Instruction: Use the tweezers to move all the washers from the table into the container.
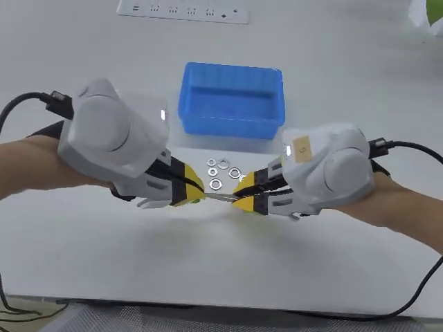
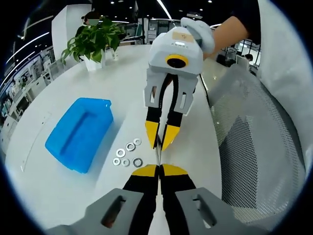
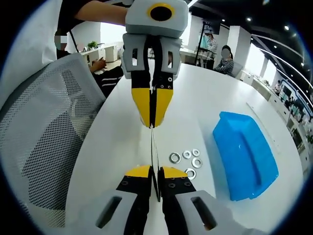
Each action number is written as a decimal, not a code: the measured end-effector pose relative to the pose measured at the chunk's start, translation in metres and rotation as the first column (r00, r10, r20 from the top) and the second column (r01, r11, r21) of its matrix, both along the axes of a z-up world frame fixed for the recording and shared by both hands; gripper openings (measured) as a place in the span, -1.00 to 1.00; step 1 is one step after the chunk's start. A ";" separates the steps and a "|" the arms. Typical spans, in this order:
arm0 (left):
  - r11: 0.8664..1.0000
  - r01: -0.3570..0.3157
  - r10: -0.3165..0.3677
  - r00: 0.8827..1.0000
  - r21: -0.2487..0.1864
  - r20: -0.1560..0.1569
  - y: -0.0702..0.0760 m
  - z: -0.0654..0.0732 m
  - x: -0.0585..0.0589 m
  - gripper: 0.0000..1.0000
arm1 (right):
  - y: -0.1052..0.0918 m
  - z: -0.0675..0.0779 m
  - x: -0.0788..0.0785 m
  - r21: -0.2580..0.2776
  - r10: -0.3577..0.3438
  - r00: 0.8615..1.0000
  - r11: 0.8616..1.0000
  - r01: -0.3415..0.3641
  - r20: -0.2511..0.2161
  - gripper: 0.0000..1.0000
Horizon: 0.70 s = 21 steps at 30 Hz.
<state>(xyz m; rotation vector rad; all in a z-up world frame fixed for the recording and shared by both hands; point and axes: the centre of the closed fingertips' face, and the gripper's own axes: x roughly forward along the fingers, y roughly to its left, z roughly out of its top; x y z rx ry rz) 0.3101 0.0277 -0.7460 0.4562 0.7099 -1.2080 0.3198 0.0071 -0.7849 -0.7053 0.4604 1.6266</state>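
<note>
white table [image 1: 208, 263], left gripper [image 1: 196, 188] and right gripper [image 1: 242, 194] tip to tip, both clamped on the tweezers [image 1: 220, 197], washers [image 1: 221, 169] at 12 o'clock, blue container [image 1: 228, 124] past them.

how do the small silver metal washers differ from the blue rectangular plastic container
The washers are tiny flat silver rings; the container is a big blue open box. The washers are several, clustered; the container is single and empty. Both sit on the white table.
</note>
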 end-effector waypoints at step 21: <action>0.993 -0.018 0.023 0.999 -0.119 0.040 -0.041 0.037 0.007 -0.91 | -0.015 0.016 0.002 0.197 -0.077 0.996 0.977 0.083 -0.039 -0.86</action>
